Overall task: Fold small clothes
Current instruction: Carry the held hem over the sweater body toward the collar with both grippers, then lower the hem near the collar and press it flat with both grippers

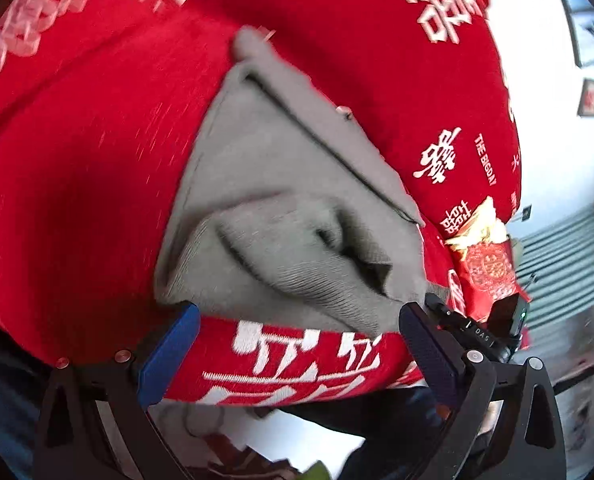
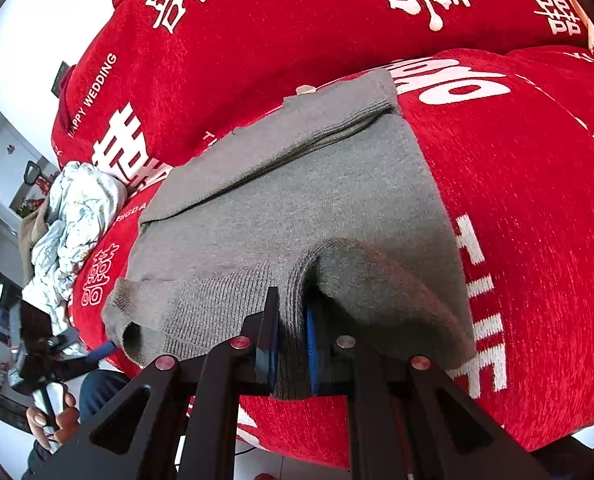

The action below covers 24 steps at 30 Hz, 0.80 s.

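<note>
one grey knit garment (image 2: 297,208), partly folded, hem pinched by right gripper (image 2: 291,344)

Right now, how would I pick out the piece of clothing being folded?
Find the big red cover with white lettering spread over the soft furniture. Lying flat on it is a grey knitted garment, its near edge pinched in the right claw. Unlike the crumpled pale printed cloth to the side, it is plain grey and ribbed.

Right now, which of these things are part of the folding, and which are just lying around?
Part of the job:
grey sweater
right gripper, clamped on its edge
left gripper, open

Just lying about:
crumpled pale printed cloth
red packet
red sofa cover
</note>
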{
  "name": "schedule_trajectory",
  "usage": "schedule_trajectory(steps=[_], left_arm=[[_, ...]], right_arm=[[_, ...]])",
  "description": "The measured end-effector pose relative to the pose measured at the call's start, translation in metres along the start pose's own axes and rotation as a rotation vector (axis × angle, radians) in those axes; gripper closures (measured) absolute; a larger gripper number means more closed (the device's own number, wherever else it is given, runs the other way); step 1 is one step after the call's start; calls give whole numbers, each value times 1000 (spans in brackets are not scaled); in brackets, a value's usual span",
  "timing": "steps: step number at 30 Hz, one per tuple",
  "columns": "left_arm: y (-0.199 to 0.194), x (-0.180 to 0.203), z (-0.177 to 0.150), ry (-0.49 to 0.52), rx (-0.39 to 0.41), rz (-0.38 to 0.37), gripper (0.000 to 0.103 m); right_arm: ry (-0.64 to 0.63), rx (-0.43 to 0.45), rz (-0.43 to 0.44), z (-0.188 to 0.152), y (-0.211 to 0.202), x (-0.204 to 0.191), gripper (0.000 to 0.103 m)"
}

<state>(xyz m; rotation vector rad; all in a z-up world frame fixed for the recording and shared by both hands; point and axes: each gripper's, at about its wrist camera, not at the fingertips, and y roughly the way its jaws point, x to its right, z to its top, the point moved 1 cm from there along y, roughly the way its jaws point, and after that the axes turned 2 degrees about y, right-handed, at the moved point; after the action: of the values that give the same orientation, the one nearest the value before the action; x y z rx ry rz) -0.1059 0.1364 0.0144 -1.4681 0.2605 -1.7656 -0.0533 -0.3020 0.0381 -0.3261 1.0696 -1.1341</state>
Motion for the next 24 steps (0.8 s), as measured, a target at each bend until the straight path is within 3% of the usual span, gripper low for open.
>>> schedule_trajectory(steps=[5, 8, 15, 20, 22, 24], left_arm=[[8, -5, 5, -154, 26, -166, 3], [7, 2, 11, -180, 65, -216, 3], [13, 4, 22, -246, 68, -196, 3], [27, -36, 24, -496, 64, -267, 3], [30, -34, 28, -527, 37, -237, 3], [34, -31, 34, -574, -27, -156, 13]], right_arm=[[-2, -9, -13, -1, 4, 0, 91], [-2, -11, -12, -1, 3, 0, 91], [-14, -17, -21, 0, 5, -4, 91], [-14, -27, -24, 1, 8, -4, 90], [-15, -35, -27, 2, 10, -5, 90], [-16, -44, -28, 4, 12, -5, 89]])
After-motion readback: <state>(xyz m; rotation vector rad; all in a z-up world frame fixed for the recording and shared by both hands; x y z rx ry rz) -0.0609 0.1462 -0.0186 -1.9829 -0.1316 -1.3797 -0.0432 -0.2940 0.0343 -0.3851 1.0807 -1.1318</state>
